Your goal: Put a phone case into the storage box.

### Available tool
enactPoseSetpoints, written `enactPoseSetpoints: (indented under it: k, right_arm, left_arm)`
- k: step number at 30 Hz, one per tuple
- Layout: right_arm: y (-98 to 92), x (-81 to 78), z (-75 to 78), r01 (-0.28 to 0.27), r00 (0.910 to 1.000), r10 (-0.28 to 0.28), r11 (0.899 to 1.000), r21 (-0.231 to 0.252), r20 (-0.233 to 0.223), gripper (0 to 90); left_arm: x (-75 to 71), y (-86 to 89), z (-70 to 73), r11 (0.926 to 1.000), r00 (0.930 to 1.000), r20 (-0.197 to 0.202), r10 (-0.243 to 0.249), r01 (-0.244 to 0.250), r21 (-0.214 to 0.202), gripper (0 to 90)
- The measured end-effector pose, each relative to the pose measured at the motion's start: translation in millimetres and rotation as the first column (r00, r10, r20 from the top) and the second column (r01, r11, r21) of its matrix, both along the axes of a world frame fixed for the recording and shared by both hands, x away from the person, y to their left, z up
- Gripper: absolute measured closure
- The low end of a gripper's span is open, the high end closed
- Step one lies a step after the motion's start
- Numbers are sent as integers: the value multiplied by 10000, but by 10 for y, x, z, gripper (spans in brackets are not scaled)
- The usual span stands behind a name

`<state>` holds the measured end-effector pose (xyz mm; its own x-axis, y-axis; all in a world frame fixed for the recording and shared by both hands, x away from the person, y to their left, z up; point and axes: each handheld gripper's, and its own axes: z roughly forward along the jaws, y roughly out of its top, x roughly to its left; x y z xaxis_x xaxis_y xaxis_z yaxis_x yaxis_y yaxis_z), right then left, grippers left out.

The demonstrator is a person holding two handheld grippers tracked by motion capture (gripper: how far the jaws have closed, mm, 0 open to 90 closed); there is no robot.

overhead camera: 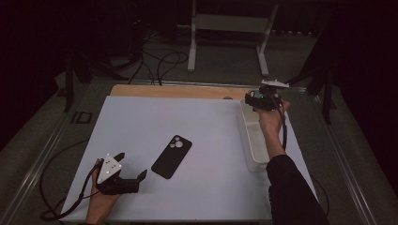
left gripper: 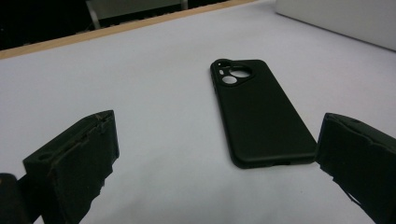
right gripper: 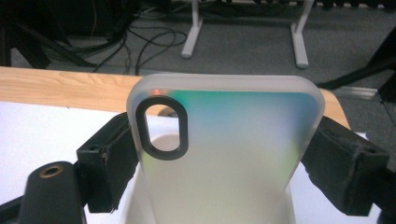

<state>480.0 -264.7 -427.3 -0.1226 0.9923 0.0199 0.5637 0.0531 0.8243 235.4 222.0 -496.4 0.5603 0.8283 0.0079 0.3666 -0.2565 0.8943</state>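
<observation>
White sheet covers the table [overhead camera: 187, 122], with a strip of bare wood along its far edge, and gives the dark things on it strong contrast. A white plastic bin [overhead camera: 249, 140] stands at the right of the high view, its long side running away from the person; it probably serves as the store for cases. The black phone case [overhead camera: 172, 156] lies flat near the middle of the high view, back up, long axis slanting from lower left to upper right, camera cut-out at the upper-right end. The left gripper [overhead camera: 133, 165], lower left, has its jaws spread wide and aimed at that case, apart from it. The right gripper [overhead camera: 253, 99], upper right above the bin's far end, is clamped on a frosted translucent phone case [right gripper: 224, 149], held by its long edges, the camera slot toward the top of the right gripper view.
</observation>
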Motion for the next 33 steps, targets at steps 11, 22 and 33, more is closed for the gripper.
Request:
enactPoseSetpoints:
  k: [11,22,33]
  right_arm:
    - [27,45,-96,111,9996,-114,9999,-114,-262,160]
    - [85,114,-173,-8,9988,-9,9994,-353,-498,153]
    - [61,200,-200,136,9963,-159,9995,-275,-847,87]
  left_arm:
    - [-1,0,0,10000,10000,-7,-13,13,-8,2]
    - [1,-3,-3,10000,10000,-24,-15,15,-22,2]
    - [0,2,-1,10000,10000,-32,-23,23,-18,2]
